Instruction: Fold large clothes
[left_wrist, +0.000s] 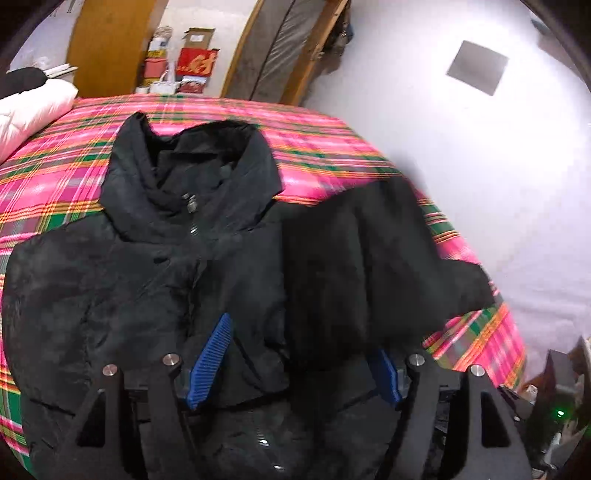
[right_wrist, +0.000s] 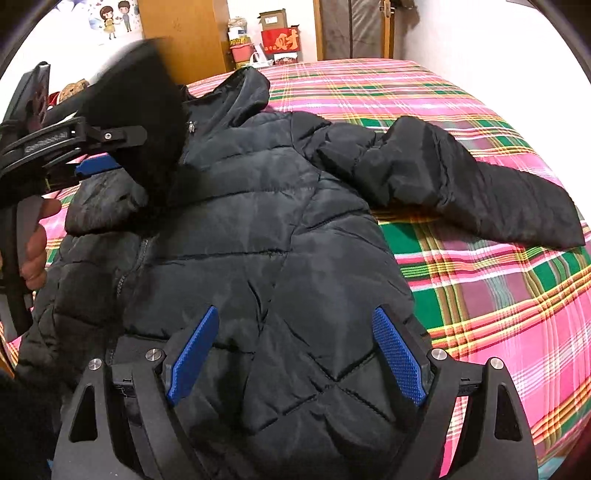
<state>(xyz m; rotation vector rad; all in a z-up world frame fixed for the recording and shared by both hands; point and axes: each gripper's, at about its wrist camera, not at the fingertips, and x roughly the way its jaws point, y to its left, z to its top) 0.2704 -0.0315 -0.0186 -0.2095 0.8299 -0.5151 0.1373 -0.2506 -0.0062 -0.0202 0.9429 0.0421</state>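
Note:
A black quilted puffer jacket (left_wrist: 155, 258) lies front-up on a bed with a pink, green and orange plaid cover (left_wrist: 314, 140), collar toward the far end. My left gripper (left_wrist: 295, 350) hovers over the jacket's chest with jaws spread wide. One black sleeve (left_wrist: 369, 266) drapes over its right finger, lifted off the bed. In the right wrist view the jacket (right_wrist: 258, 240) fills the middle and its other sleeve (right_wrist: 461, 184) lies stretched out to the right on the cover (right_wrist: 498, 295). My right gripper (right_wrist: 295, 350) is open and empty above the jacket's lower body. The left gripper (right_wrist: 96, 151) shows there at the left with the raised sleeve.
A white pillow or duvet (left_wrist: 33, 107) lies at the bed's far left corner. Beyond the bed stand a wooden wardrobe (left_wrist: 107, 44), stacked boxes and a red bag (left_wrist: 195, 62). A white wall (left_wrist: 480, 166) runs along the bed's right side.

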